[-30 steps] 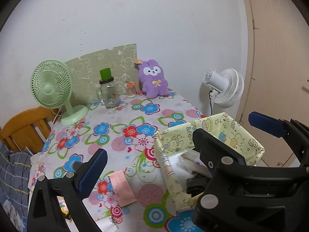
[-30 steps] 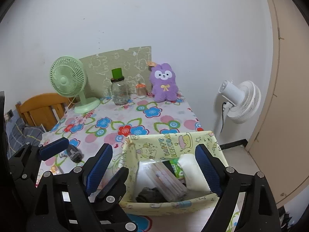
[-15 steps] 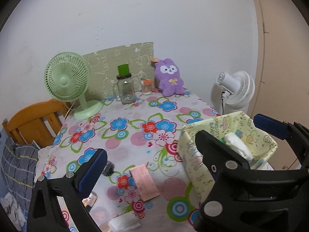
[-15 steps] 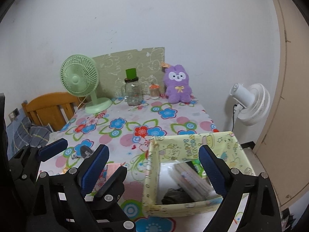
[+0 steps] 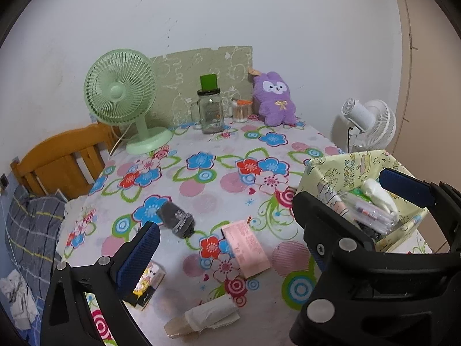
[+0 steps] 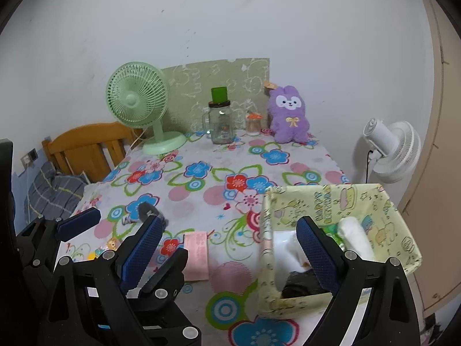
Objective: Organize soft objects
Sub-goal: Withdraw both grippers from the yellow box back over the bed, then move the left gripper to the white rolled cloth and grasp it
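A yellow cartoon-print fabric basket (image 6: 374, 201) sits at the table's near right corner (image 5: 345, 170), holding a white roll (image 6: 354, 239), plastic packets and a dark cloth. On the floral tablecloth lie rolled grey socks (image 5: 175, 217), a pink packet (image 5: 246, 243), a white cloth roll (image 5: 210, 315) and a small cartoon packet (image 5: 148, 282). A purple plush rabbit (image 6: 289, 115) stands at the back. My left gripper (image 5: 227, 248) is open and empty above the near table. My right gripper (image 6: 227, 248) is open and empty, its right finger over the basket.
A green desk fan (image 6: 141, 101), a glass jar mug with green lid (image 6: 220, 121) and a small orange-lidded jar (image 6: 253, 124) stand at the back by a green board. A white floor fan (image 6: 391, 147) stands right of the table. A wooden chair (image 6: 89, 147) is at left.
Both grippers have drawn back and to the left. More of the near table now shows, with the socks, the white cloth roll and the cartoon packet. The jaws stay open.
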{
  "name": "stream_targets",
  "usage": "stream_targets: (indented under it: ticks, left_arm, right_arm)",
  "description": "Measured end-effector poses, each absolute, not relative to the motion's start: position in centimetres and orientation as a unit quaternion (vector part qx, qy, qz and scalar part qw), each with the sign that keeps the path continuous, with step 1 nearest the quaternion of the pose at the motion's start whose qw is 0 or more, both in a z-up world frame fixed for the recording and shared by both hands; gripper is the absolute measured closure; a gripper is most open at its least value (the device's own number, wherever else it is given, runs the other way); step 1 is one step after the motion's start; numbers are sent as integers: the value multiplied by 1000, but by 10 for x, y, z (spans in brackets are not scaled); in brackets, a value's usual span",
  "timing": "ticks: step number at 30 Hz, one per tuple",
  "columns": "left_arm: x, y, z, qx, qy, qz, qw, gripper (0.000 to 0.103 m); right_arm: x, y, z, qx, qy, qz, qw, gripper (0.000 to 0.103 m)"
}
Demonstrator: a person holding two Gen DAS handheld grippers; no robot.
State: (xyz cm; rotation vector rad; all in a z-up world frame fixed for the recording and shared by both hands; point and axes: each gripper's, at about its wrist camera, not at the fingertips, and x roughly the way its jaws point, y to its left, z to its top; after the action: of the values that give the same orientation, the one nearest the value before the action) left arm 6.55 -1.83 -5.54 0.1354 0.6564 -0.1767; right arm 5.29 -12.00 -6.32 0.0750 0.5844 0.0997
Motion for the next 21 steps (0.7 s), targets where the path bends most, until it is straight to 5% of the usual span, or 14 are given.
stream_targets:
  ticks: [21]
  left_arm:
    - [56,13,-93,53,347,-74,933,2]
  right_arm:
    - [51,-85,-98,29,314,68,946,7]
